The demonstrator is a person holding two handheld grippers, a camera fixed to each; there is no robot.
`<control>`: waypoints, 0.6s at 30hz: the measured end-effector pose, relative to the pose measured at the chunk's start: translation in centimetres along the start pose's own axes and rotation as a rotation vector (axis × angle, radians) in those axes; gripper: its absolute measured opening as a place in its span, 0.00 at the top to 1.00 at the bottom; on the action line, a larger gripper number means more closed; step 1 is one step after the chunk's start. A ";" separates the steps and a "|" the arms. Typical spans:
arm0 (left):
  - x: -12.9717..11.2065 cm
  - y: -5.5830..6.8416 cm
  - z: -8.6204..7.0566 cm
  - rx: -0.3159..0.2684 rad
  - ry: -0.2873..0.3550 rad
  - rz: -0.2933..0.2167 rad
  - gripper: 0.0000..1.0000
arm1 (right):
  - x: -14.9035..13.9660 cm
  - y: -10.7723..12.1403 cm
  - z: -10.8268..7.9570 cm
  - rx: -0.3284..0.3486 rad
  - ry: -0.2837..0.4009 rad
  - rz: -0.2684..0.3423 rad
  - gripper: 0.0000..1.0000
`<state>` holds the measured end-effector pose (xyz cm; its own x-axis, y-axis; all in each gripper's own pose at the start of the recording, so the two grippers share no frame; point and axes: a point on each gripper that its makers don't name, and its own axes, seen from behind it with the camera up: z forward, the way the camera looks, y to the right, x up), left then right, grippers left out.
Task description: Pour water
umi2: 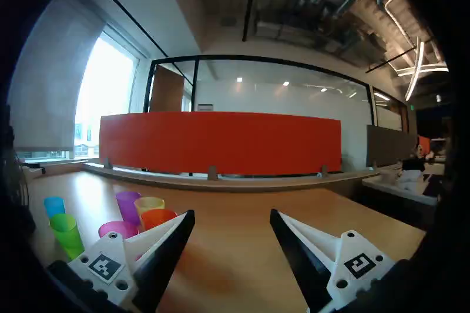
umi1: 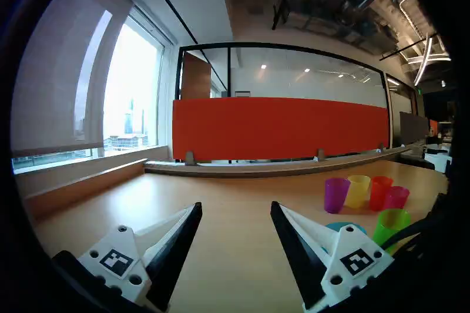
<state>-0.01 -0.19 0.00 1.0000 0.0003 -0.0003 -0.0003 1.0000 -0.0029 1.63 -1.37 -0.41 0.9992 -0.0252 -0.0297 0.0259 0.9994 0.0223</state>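
Note:
Several plastic cups stand grouped on the wooden table (umi1: 235, 207): a purple cup (umi1: 336, 194), a yellow cup (umi1: 358, 190), an orange-red cup (umi1: 380, 192), a magenta cup (umi1: 396, 197), a green cup (umi1: 391, 225) and a blue cup (umi1: 338, 228) partly behind my left gripper's right finger. My left gripper (umi1: 235, 219) is open and holds nothing, with the cups to its right. In the right gripper view the same cups lie at the left: blue cup (umi2: 54, 205), green cup (umi2: 66, 232), purple cup (umi2: 127, 205), yellow cup (umi2: 148, 204), orange-red cup (umi2: 157, 218), magenta cup (umi2: 117, 229). My right gripper (umi2: 232, 222) is open and holds nothing.
A red divider panel (umi1: 282, 128) runs along the table's far edge, with a glass partition behind it. A window (umi1: 126, 96) with a low ledge lies to the left. Another desk (umi2: 399, 187) with objects stands at the far right.

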 end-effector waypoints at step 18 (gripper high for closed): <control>0.0 0.0 0.0 0.000 0.000 0.000 0.14 | -1.4 0.7 0.2 -0.009 -0.027 0.024 0.01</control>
<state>-0.05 -0.18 0.03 1.0000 0.0000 -0.0005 0.0000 1.0000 -0.0033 0.20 -0.62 -0.14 1.0000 -0.0014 -0.0025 0.0014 0.9999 0.0135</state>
